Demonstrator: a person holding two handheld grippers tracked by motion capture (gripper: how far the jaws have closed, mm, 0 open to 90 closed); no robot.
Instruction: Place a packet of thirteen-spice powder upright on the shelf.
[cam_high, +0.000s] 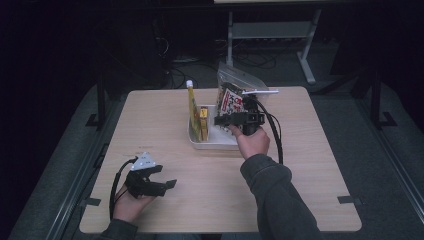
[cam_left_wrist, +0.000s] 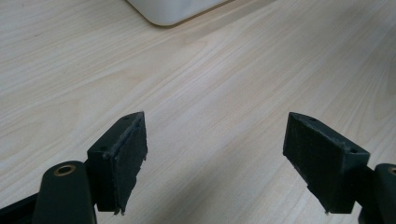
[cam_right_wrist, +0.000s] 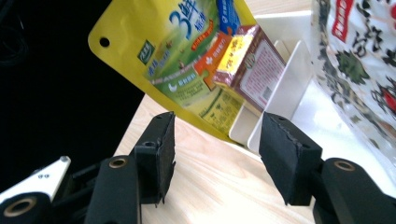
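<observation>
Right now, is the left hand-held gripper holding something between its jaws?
No, the left hand-held gripper is open, with bare pale wooden table between its jaws.

High view down on table (cam_high: 300, 165), gripper views close, perhaps sharing white tray (cam_high: 215, 142).

In the tray (cam_high: 220, 142), a pouch (cam_high: 193, 110) stands left of a box (cam_high: 204, 120), a bag (cam_high: 231, 101) at right.

Left gripper (cam_high: 167, 184) agape; right gripper (cam_high: 219, 120) agape.
</observation>
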